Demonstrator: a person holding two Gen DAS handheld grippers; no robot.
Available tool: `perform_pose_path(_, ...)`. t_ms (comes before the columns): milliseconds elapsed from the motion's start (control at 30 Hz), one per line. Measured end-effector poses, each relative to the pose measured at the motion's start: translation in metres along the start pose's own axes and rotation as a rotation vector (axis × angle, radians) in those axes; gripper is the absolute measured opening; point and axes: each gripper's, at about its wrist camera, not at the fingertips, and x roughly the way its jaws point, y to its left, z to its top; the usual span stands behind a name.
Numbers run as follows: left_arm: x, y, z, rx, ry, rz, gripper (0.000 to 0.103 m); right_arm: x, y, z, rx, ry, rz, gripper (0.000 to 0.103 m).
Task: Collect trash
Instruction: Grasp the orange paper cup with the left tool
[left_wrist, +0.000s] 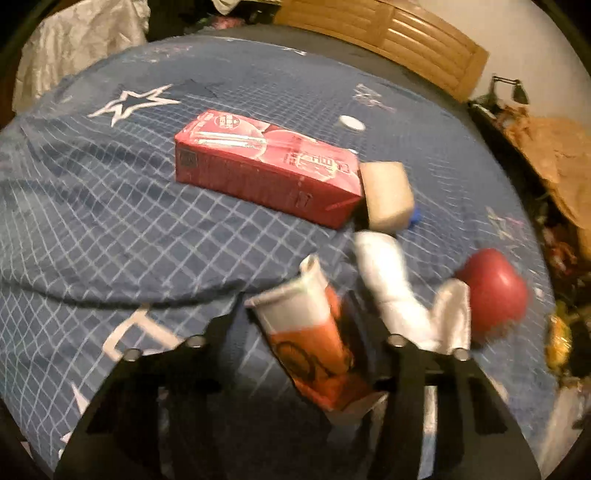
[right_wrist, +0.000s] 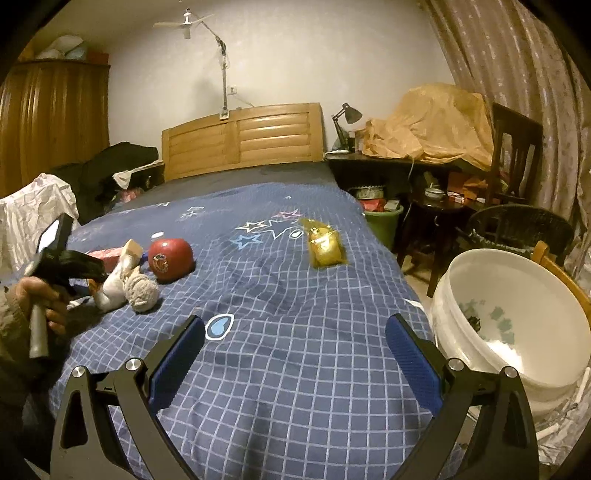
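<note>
In the left wrist view my left gripper (left_wrist: 299, 325) points down at the blue checked bedspread (left_wrist: 110, 221) and is shut on an orange and white carton (left_wrist: 314, 343) standing tilted between its fingers. Just beyond lie a white crumpled piece (left_wrist: 388, 280), a red round object (left_wrist: 491, 291), a beige block (left_wrist: 388, 195) and a long red carton (left_wrist: 266, 166). The right wrist view shows my right gripper (right_wrist: 295, 350) open over the bed, nothing between its blue pads (right_wrist: 177, 354). A yellow wrapper (right_wrist: 325, 247) lies ahead of it. A hand (right_wrist: 40, 302) holds the left gripper (right_wrist: 98, 277) at the left.
A white bucket (right_wrist: 443, 291) stands beside the bed at the right, with scraps inside. A green bin (right_wrist: 384, 221), a cluttered dark table (right_wrist: 436, 199) and a chair (right_wrist: 517, 147) crowd the right side. A beige wad (right_wrist: 142, 291) and a small white cap (left_wrist: 352, 123) also lie on the bed.
</note>
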Motion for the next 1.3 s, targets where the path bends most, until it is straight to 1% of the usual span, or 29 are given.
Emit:
perform_pose_path(33, -0.008, 0.005, -0.005, 0.015, 0.007, -0.021, 0.037, 0.0, -0.001, 0.0, 0.001, 0.002, 0.004, 0.098)
perform_pose_path(200, -0.047, 0.033, -0.039, 0.048, 0.021, -0.072, 0.036, 0.003, 0.005, -0.002, 0.004, 0.016, 0.043, 0.098)
perform_pose_path(267, -0.064, 0.043, -0.053, 0.075, 0.023, -0.056, 0.035, 0.003, 0.011, -0.001, -0.01, 0.02, 0.061, 0.098)
perform_pose_path(367, -0.075, 0.057, -0.061, 0.096, 0.012, -0.03, 0.035, 0.006, 0.024, 0.0, -0.034, 0.028, 0.098, 0.098)
perform_pose_path(533, -0.085, 0.07, -0.052, 0.125, -0.023, -0.002, 0.035, 0.003, 0.049, 0.004, -0.088, 0.038, 0.166, 0.098)
perform_pose_path(633, -0.08, 0.072, -0.042, 0.165, -0.036, 0.018, 0.035, 0.004, 0.064, 0.006, -0.123, 0.048, 0.193, 0.098)
perform_pose_path(667, -0.074, 0.073, -0.039, 0.19, -0.027, 0.026, 0.035, 0.005, 0.069, 0.006, -0.133, 0.053, 0.201, 0.098)
perform_pose_path(733, -0.062, 0.075, -0.036, 0.204, -0.012, 0.037, 0.038, 0.006, 0.077, 0.007, -0.144, 0.062, 0.213, 0.098)
perform_pose_path(767, -0.053, 0.079, -0.036, 0.209, 0.008, 0.033, 0.044, 0.007, 0.082, 0.008, -0.151, 0.068, 0.218, 0.098)
perform_pose_path(800, -0.047, 0.081, -0.036, 0.207, 0.009, 0.039, 0.05, 0.009, 0.085, 0.01, -0.155, 0.074, 0.223, 0.098)
perform_pose_path(933, -0.042, 0.073, -0.043, 0.261, -0.047, 0.08, 0.055, 0.013, 0.104, 0.016, -0.185, 0.085, 0.25, 0.098)
perform_pose_path(1033, -0.042, 0.074, -0.045, 0.258, -0.083, 0.075, 0.055, 0.015, 0.125, 0.023, -0.221, 0.081, 0.286, 0.098)
perform_pose_path(1133, -0.042, 0.076, -0.047, 0.257, -0.117, 0.062, 0.054, 0.02, 0.146, 0.027, -0.243, 0.093, 0.331, 0.098)
perform_pose_path(1167, -0.043, 0.077, -0.048, 0.259, -0.131, 0.061, 0.051, 0.021, 0.149, 0.028, -0.245, 0.097, 0.341, 0.098)
perform_pose_path(1200, -0.045, 0.078, -0.049, 0.258, -0.144, 0.058, 0.045, 0.022, 0.156, 0.027, -0.245, 0.107, 0.356, 0.098)
perform_pose_path(1300, -0.052, 0.084, -0.052, 0.239, -0.177, 0.034, 0.034, 0.024, 0.169, 0.025, -0.267, 0.115, 0.383, 0.097)
